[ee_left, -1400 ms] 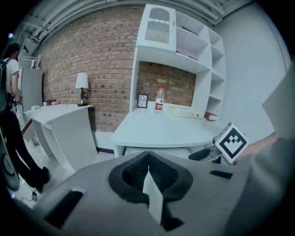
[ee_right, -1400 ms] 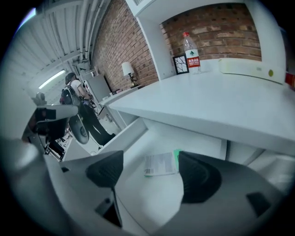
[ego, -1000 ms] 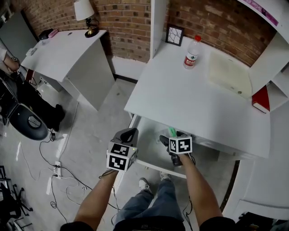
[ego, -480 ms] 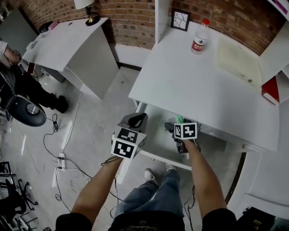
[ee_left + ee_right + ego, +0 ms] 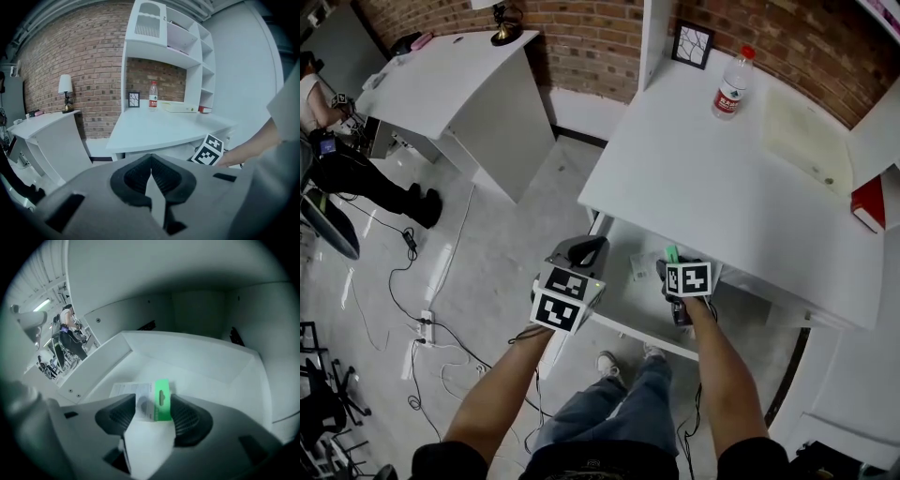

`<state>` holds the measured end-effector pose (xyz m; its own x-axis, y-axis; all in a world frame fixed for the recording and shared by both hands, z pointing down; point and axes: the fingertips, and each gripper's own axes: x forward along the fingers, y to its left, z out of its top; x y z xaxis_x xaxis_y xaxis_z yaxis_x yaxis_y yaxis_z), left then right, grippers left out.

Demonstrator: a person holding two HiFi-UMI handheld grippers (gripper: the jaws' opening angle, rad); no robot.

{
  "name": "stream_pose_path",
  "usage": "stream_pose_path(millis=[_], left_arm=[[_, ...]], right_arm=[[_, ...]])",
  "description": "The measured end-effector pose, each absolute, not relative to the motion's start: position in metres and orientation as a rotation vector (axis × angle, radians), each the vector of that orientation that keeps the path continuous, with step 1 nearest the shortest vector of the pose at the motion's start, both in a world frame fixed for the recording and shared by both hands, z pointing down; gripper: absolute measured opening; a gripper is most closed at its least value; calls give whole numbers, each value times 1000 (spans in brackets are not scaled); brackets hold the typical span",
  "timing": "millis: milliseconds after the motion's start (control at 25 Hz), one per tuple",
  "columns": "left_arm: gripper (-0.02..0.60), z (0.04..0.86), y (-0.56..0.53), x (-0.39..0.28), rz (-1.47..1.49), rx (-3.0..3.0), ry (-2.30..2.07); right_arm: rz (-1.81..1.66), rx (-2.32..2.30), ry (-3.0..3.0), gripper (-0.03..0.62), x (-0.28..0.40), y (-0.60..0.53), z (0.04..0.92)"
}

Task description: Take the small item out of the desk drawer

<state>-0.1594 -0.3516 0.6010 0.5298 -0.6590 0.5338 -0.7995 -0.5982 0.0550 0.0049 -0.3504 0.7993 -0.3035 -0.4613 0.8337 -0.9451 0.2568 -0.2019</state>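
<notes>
While the left gripper (image 5: 151,168) waits with jaws together and empty (off the left front corner of the open drawer (image 5: 623,330)), the right gripper (image 5: 153,414) is closing on the small packet (image 5: 155,401) inside it. Lifting it out remains. The packet's long axis follows the jaws, green tab toward the drawer's back.

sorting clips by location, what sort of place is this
Likely an office or study workspace: a white desk with hutch shelves against a brick wall, a second desk carrying a lamp, and cables trailing across the floor.
</notes>
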Motion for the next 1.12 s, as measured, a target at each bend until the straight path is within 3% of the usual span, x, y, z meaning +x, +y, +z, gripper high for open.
stream_pose_path(millis=[200, 400, 1120], left_arm=[[9, 600, -352, -167, 670, 2467, -1231], [9, 599, -350, -174, 656, 2456, -1242], [9, 548, -326, -182, 522, 2433, -1295]], right_arm=[[966, 1283, -1871, 110, 4, -344, 799], [945, 1273, -1907, 31, -2, -342, 791], [788, 1087, -2124, 6, -57, -310, 684]])
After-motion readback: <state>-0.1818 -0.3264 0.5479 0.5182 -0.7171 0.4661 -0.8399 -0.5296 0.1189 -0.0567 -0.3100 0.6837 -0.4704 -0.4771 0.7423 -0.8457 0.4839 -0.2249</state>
